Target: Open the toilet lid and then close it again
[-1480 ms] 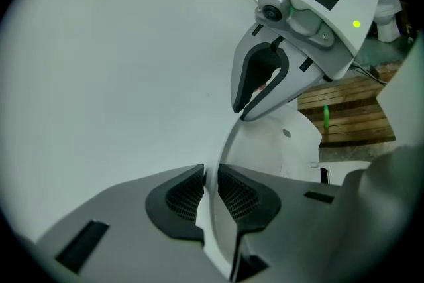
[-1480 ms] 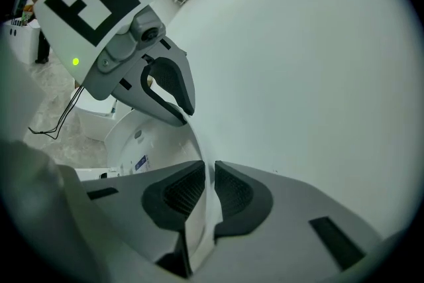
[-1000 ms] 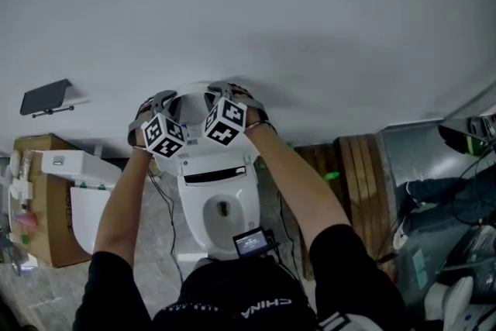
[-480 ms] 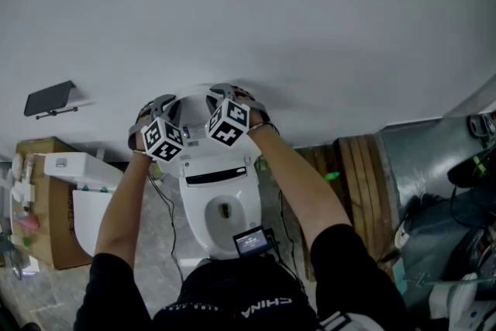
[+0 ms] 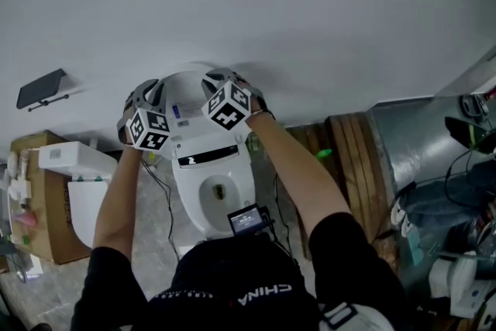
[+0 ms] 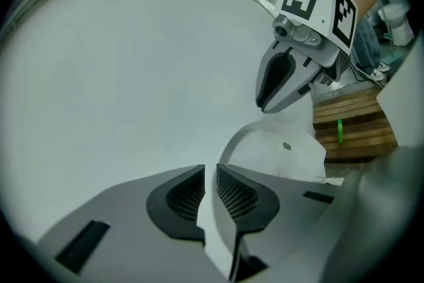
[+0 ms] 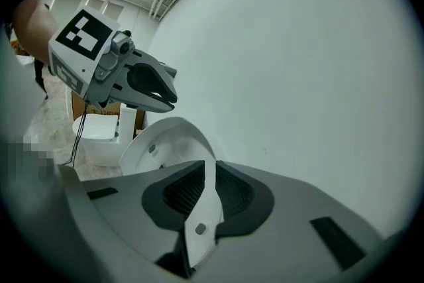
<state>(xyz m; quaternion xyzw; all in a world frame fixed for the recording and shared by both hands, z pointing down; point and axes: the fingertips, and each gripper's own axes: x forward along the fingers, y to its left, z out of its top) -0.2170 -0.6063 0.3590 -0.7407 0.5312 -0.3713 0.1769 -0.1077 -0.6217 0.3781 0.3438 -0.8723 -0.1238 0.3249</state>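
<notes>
Against the wall (image 5: 310,12), left gripper (image 6: 207,190) and right gripper (image 7: 207,191) have jaws nearly closed, pinching the raised toilet lid (image 7: 165,142) to control its swing.

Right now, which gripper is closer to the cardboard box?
Left. The left gripper clamps the toilet lid edge nearest the cardboard box; the right gripper clamps the opposite edge, farther away.

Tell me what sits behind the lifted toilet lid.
Only a plain white wall shows behind the lid, which the left gripper and right gripper pinch by its rim. Anything directly behind it is covered.
</notes>
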